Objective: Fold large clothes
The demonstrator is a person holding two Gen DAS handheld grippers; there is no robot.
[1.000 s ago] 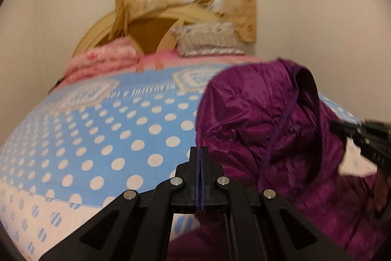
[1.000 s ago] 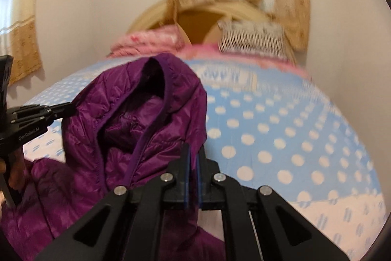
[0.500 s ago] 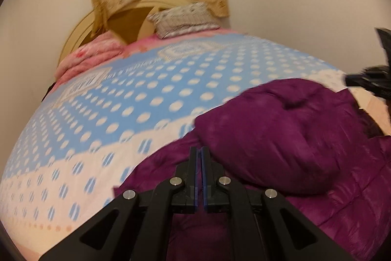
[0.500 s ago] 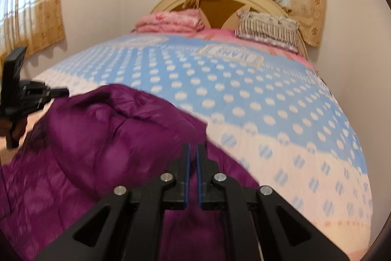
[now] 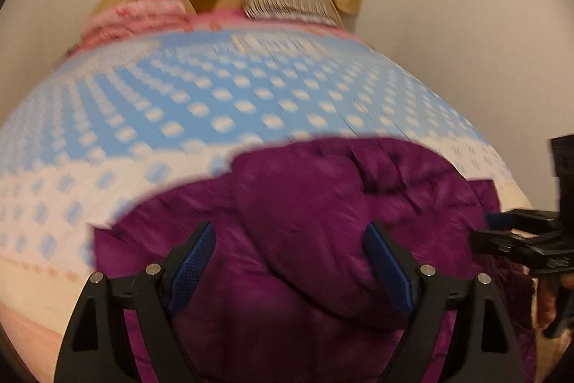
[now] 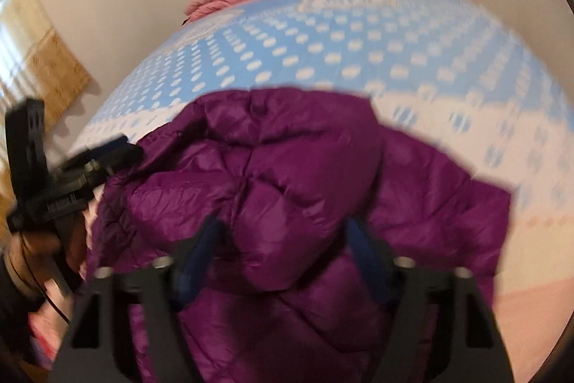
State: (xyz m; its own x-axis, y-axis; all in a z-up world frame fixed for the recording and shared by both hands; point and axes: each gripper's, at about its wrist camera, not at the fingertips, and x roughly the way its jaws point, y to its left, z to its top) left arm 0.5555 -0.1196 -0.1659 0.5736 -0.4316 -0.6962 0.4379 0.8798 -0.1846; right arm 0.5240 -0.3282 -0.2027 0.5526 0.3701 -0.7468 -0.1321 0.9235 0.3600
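Both tongs have just been opening, and the purple jacket, which a second ago hung lifted above the bed, now lies dropped on it.

On the bed (image 5: pixel 222 103), with its blue dotted cover, the purple jacket (image 5: pixel 323 210) sits near the foot end, well apart from the pillows at the headboard. It lies bunched rather than flat: a puffy folded-over part, probably the hood, though blur makes that uncertain, mounds on top of the body.

The risk, as I judge it, is that this slick padded cloth springs back or slides once let go, so the fold opens or lies crooked; grabbing again into the thick mound could catch several layers and drag the whole jacket across the bed.

The left tongs (image 5: pixel 290 261) stand wide, the mound lying between and below the blue pads with nothing pressed. The right tongs (image 6: pixel 283 257) are partly spread over the same mound, apparently gripping nothing.
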